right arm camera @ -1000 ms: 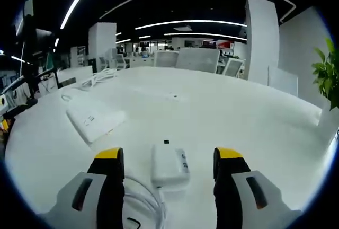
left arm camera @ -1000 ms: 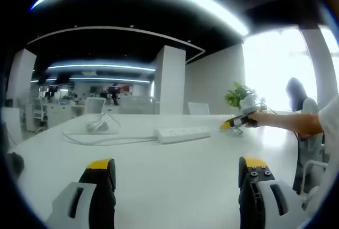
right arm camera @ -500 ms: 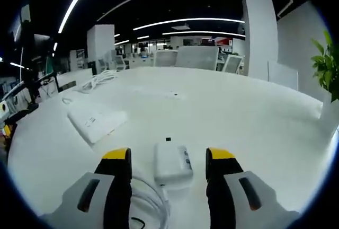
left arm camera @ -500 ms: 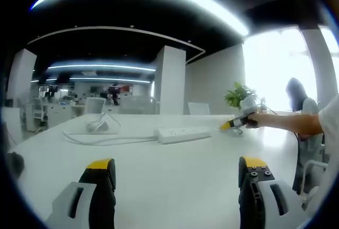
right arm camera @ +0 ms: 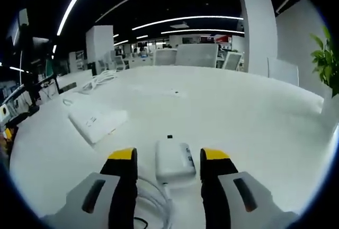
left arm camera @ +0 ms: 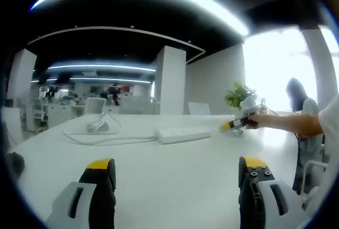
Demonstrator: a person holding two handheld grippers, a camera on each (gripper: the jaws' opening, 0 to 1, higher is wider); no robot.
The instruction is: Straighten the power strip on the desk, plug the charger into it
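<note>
right tongs (right arm camera: 165, 157) have been narrowing around the charger (right arm camera: 175, 161), not clamped yet, so pickup looks imminent; left tongs (left arm camera: 177, 172) wide open over the surface (left arm camera: 175, 170)

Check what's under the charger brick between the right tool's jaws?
The charger lies flat on the white desk, between the right tool's open jaws. Its coiled white cable runs off its near end. Nothing shows beneath it; its underside is hidden.
</note>
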